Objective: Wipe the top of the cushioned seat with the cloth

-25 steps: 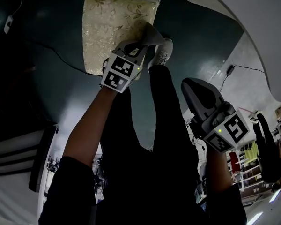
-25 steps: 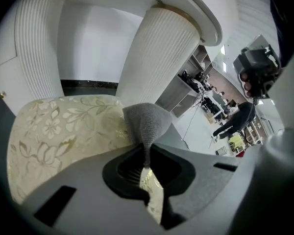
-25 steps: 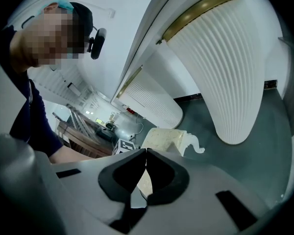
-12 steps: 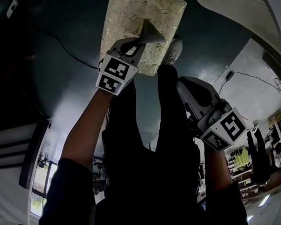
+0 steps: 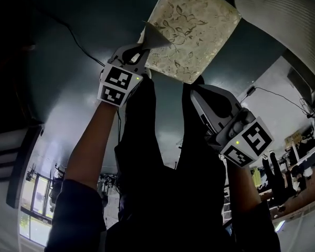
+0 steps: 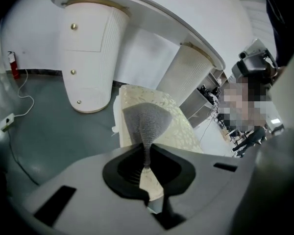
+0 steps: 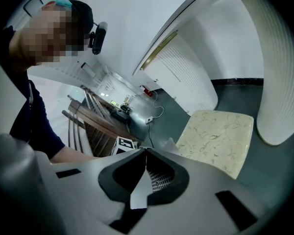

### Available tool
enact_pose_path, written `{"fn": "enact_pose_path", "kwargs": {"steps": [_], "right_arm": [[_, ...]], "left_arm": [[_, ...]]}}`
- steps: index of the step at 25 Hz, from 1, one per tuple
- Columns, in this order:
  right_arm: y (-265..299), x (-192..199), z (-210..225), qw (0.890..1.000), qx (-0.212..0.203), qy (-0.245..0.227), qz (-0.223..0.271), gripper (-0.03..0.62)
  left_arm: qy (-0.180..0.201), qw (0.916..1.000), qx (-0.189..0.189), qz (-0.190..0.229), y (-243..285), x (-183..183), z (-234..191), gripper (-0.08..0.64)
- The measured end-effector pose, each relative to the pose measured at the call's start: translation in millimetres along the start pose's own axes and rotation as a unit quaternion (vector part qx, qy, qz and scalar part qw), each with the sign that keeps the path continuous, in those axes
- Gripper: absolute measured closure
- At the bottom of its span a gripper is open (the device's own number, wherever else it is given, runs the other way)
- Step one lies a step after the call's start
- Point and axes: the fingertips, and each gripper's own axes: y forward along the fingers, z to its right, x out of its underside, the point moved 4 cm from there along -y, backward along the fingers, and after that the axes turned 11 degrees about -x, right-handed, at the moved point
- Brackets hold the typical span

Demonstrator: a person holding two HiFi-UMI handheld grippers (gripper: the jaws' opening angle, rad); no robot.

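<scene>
A: What has shifted over the last second?

B: In the head view the cushioned seat [image 5: 199, 30] has slid from upper left to upper right and now lies at an angle. The left gripper [image 5: 143, 50] has kept with it at the seat's near-left edge.

A: And the grip?

B: Its jaws are clamped on a grey knitted cloth [image 6: 146, 121], which fans out beyond the tips over the near part of the seat. Whether the cloth touches the top cannot be told.

A: The other tool?

B: The right gripper [image 7: 146, 161] hangs nearer the person, well clear of the seat, with its jaws together and nothing between them.

A: How much room is there around the edges?

B: The left side opens onto bare dark green floor [image 6: 54, 136], with only a white cable [image 6: 17, 109] trailing along it near the wall. A white ribbed pedestal [image 7: 279, 72] stands just beside the seat's right edge. A second pedestal [image 6: 90, 58] stands past the far side, under a curved white top.

A: The surface itself?

B: It is pale cream fabric with a leafy pattern, lying flat. A slatted wooden frame [image 7: 95, 126] stands farther back in the room.
</scene>
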Motion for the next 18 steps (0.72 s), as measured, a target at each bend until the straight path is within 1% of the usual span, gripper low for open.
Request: {"fn": "enact_pose_path", "kwargs": {"steps": [4,7,11,18], "right_arm": [[20.4,5.3,-8.2,1.000,-0.006,-0.007,-0.024,0.566],[27.0,8.4,-10.5,0.999,-0.007,-0.008,-0.034,0.566],[22.9,10.5,-6.3,0.999,-0.003,-0.006,-0.038,0.566],[-5.7,13.1,4.1,1.000,0.004,0.003,-0.019,0.566]], "left_arm": [[-0.017,0.9998,-0.005,-0.004,-9.0,22.0,-13.6,0.534],[-0.020,0.9998,-0.001,-0.008,-9.0,32.7,-13.3,0.534],[-0.016,0.9998,0.011,-0.011,-4.5,36.6,-0.1,0.534],[-0.004,0.9994,0.027,-0.022,5.6,35.5,37.3,0.534]]}}
